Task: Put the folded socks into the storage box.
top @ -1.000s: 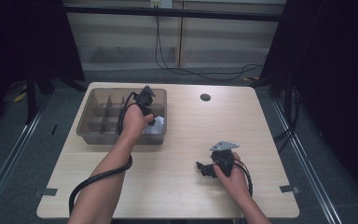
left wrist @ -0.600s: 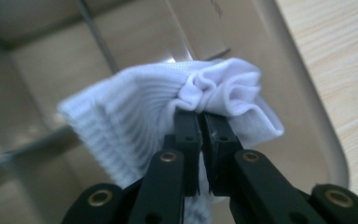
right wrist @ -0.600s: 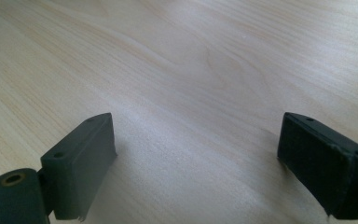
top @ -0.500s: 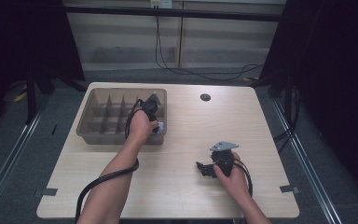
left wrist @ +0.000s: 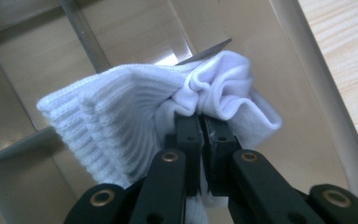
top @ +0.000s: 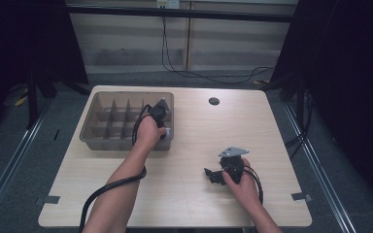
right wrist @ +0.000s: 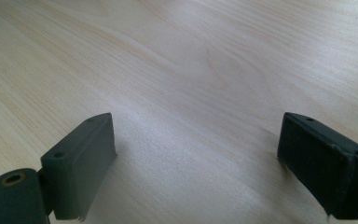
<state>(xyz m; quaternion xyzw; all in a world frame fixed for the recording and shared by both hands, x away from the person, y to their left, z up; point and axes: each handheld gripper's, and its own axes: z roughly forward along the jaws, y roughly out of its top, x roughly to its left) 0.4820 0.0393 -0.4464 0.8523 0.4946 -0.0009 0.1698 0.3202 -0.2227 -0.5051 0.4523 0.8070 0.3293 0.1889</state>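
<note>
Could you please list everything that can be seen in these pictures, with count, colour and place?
sock: one, white, ribbed, bunched, over the tray's near right compartment.
divided tray: one, grey-brown, table's far left.
round cap: one, dark, table's far middle.
table: one, light wood.
cable: one, black, on the floor behind the table.
left tongs: one, black, shut on the sock.
right tongs: one, black, open, low over bare wood at near right.
forearms: two, entering from the bottom.

Bunched white ribbed sock (left wrist: 135,107), inside the tray's (left wrist: 326,98) corner compartment
</note>
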